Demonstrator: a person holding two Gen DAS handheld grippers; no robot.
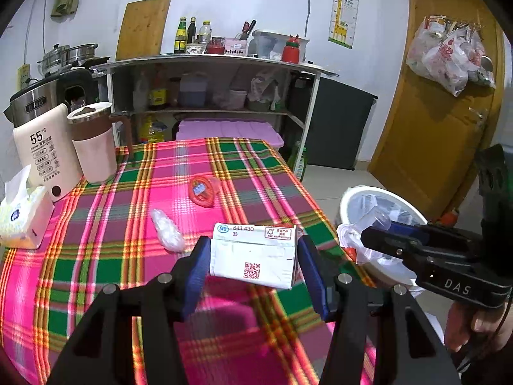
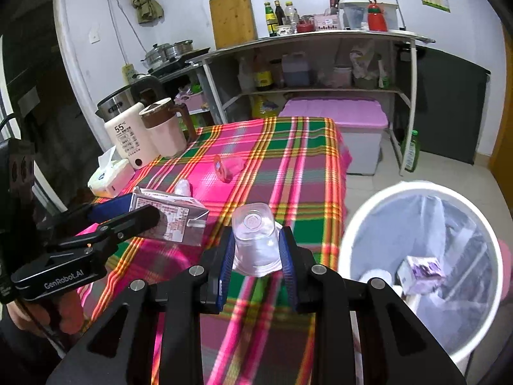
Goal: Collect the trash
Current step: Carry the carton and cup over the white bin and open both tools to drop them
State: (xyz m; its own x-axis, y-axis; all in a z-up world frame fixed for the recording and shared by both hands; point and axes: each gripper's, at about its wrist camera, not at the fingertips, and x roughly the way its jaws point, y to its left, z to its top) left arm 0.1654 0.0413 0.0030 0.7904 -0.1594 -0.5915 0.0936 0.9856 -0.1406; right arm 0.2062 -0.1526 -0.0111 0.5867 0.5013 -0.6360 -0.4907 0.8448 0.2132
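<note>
Both your grippers are loaded, but your right gripper [image 2: 256,258], clenched on the clear plastic cup [image 2: 255,239], hangs at the table's right edge nearest the white trash bin [image 2: 378,199], while your left gripper [image 1: 253,268] clamps the milk carton [image 1: 255,253] crosswise over the table.

Both grippers are matte black with silver round screws and blue ribbed fingers [image 1: 192,276]. White "DAS" lettering marks the right gripper [image 1: 381,237], "GenRobot.AI" the left gripper [image 2: 134,215]. Bare skin shows on the right hand [image 1: 474,327].
</note>
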